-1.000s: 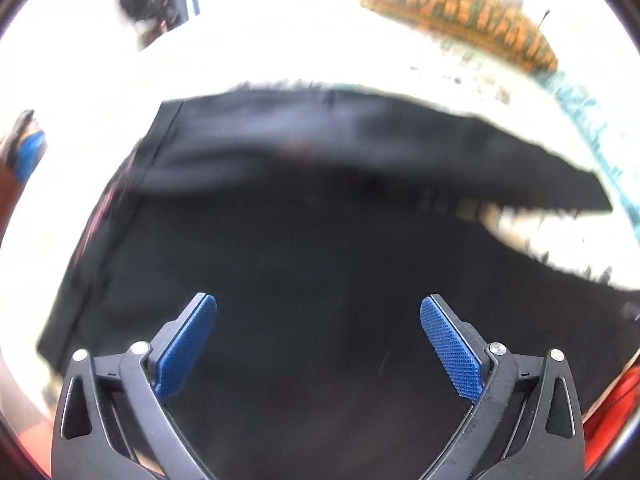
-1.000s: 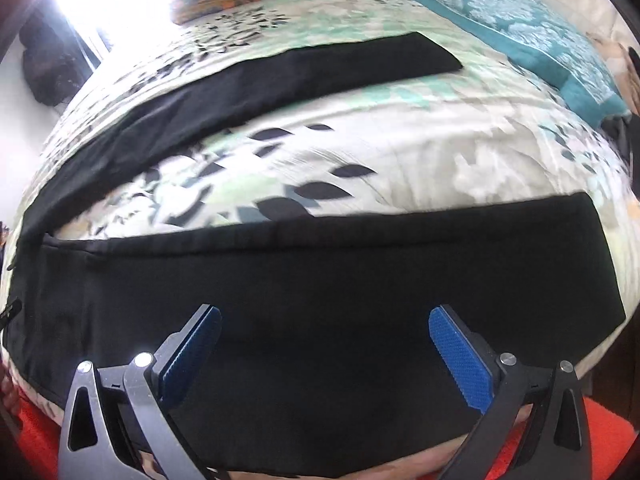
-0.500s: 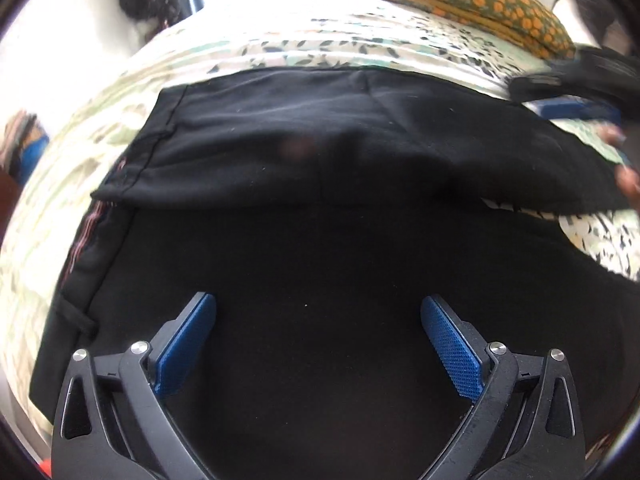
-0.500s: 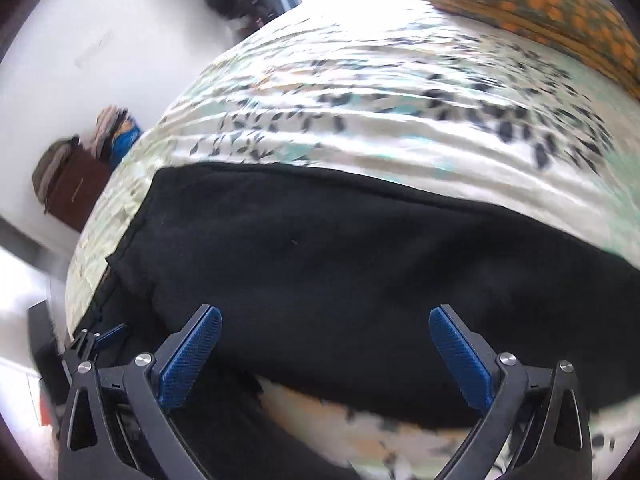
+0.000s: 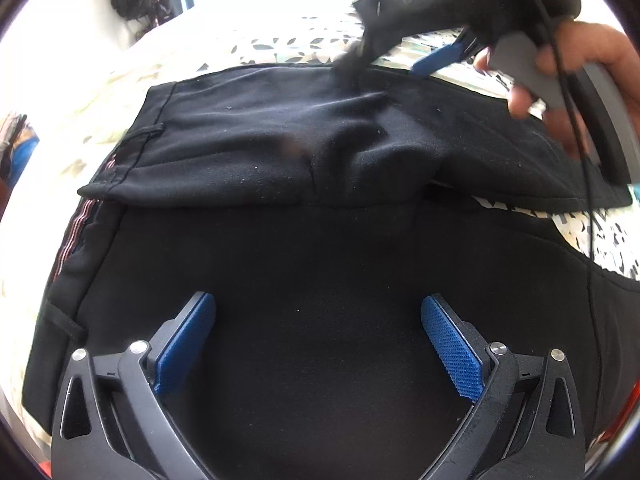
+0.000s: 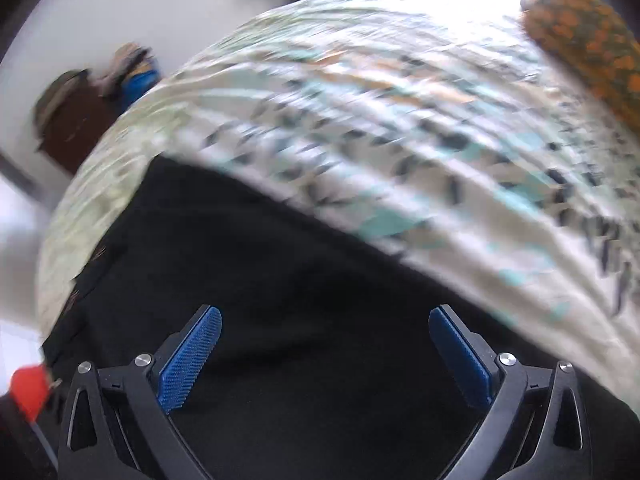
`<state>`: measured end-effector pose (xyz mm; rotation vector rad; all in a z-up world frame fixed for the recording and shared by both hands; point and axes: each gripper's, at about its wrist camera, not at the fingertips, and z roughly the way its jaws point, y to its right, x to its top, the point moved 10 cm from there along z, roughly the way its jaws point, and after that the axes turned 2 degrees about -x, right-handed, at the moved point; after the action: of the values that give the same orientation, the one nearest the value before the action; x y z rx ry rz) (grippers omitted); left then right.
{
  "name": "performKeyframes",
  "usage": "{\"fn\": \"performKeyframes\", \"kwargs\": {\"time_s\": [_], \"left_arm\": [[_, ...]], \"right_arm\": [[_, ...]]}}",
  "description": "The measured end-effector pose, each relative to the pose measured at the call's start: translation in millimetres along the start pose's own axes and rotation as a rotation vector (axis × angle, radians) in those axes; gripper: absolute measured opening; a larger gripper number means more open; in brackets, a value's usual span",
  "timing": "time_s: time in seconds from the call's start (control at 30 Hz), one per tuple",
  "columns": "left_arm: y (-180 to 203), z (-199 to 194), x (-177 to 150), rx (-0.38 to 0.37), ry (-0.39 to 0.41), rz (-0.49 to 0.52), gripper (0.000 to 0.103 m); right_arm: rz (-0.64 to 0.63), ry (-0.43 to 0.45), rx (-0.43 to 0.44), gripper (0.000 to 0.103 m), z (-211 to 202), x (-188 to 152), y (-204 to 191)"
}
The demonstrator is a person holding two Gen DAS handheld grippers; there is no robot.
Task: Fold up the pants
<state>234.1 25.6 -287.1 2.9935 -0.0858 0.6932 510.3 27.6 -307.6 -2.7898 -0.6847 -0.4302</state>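
One black pants [image 5: 320, 264], two gaping grippers [image 5: 318, 344].

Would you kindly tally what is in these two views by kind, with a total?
Black pants: 1
Floral bedsheet: 1
Orange-patterned pillow: 1
Hand-held grippers, left and right: 2
Total: 5
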Motion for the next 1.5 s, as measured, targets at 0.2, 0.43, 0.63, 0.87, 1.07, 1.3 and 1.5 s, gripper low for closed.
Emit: {"fn": "performKeyframes", "kwargs": {"time_s": [0.2, 0.43, 0.63, 0.87, 1.07, 1.3, 1.5], "left_arm": [[-5.1, 3.0, 0.9, -0.011, -0.002, -0.013, 0.102], [-8.8, 12.2, 6.4, 0.005, -0.003, -0.005, 0.103], [-6.7, 13.6, 3.4, 0.031, 0.039, 0.007, 0.103], [-11.0, -7.8, 26.0, 0.046, 0.068, -0.067, 0.102], [4.2, 3.5, 107.2, 0.039, 0.121, -0.010, 0.102], [6.8, 92.3, 132.3, 0.063, 0.009, 0.068, 0.103], [10.5, 52.1, 153.3, 0.017, 0.031, -0.001, 0.102]], "right_arm": [[0.012, -0.005, -0.249, 0.103, 36.1, 2.9, 38.7], [0.164, 0.000, 0.106, 0.103, -12.2, -40.1, 9.6], [0.290, 0.017, 0.111, 0.103, -29.0, -120.1, 88.8], [0.601, 0.089, -0.166, 0.103, -104.7, -230.9, 315.6], [1.007, 0.199, -0.390, 0.103, -190.0, -357.4, 474.6], [0.837, 0.145, -0.281, 0.103, -195.2, -366.5, 481.5], [0.902, 0.196, -0.442, 0.100, -236.7, -373.6, 539.5]]}}
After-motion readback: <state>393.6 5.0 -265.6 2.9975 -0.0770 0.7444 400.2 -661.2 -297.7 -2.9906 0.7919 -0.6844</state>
